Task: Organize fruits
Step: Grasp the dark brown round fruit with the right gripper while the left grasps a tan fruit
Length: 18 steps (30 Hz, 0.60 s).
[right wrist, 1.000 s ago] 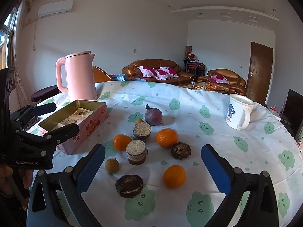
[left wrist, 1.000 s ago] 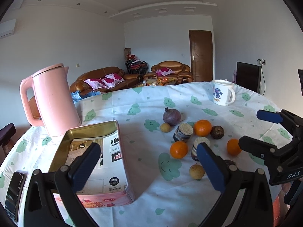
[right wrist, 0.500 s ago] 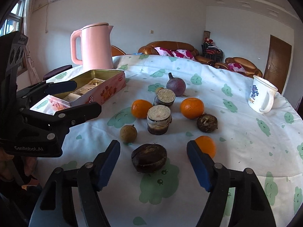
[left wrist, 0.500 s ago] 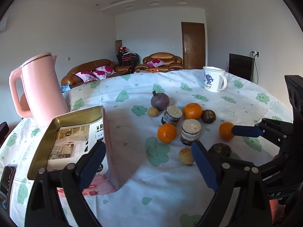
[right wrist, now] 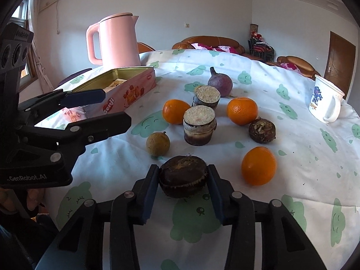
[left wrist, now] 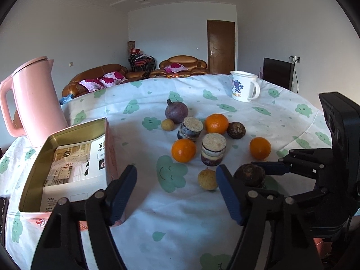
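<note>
My right gripper is closing, and both blue pads press on a dark brown round fruit lying on the tablecloth; the same fruit shows in the left wrist view. My left gripper is also closing, with only cloth between its fingers. A small tan fruit lies just beyond its right finger. Behind are three oranges, two cut purple cylinders, a purple fruit and a second brown fruit. An open pink tin holding a leaflet stands at the left.
A pink kettle stands behind the tin. A white mug sits at the far right of the round table, which is covered with a green-patterned cloth. Sofas and a door are beyond it.
Both grippers have sunk toward the table and tilted down. The right jaws went from wide open to closed around the brown fruit. The left jaws have narrowed.
</note>
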Tool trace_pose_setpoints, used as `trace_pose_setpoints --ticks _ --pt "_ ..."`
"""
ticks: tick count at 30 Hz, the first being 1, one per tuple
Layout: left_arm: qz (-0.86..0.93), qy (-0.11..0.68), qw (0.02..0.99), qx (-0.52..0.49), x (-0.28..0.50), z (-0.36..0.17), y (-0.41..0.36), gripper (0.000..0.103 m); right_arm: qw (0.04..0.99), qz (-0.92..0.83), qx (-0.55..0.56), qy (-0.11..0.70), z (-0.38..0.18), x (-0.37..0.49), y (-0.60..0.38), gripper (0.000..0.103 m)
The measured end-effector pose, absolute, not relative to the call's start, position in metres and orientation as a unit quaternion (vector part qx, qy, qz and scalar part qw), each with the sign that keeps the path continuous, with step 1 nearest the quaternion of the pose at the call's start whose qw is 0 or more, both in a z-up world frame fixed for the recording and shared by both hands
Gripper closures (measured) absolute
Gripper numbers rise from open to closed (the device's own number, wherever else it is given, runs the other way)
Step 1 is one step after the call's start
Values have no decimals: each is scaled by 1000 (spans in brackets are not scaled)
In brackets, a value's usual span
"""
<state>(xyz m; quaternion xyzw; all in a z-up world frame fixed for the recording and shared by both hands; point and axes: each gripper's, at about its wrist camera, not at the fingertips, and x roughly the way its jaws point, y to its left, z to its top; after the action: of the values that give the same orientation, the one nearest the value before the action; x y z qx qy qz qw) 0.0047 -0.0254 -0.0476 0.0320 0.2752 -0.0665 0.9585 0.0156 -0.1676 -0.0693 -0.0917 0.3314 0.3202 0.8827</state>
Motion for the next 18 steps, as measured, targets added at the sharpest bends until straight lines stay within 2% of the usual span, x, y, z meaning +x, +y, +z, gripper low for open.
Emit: trace_pose_setpoints --ticks 11,18 --pt "-95 330 937 62 24 -60 -48 52 916 272 -35 294 -61 16 -191 58" --pt "-117 365 921 62 41 -68 -58 62 921 264 -22 286 -60 16 -201 58"
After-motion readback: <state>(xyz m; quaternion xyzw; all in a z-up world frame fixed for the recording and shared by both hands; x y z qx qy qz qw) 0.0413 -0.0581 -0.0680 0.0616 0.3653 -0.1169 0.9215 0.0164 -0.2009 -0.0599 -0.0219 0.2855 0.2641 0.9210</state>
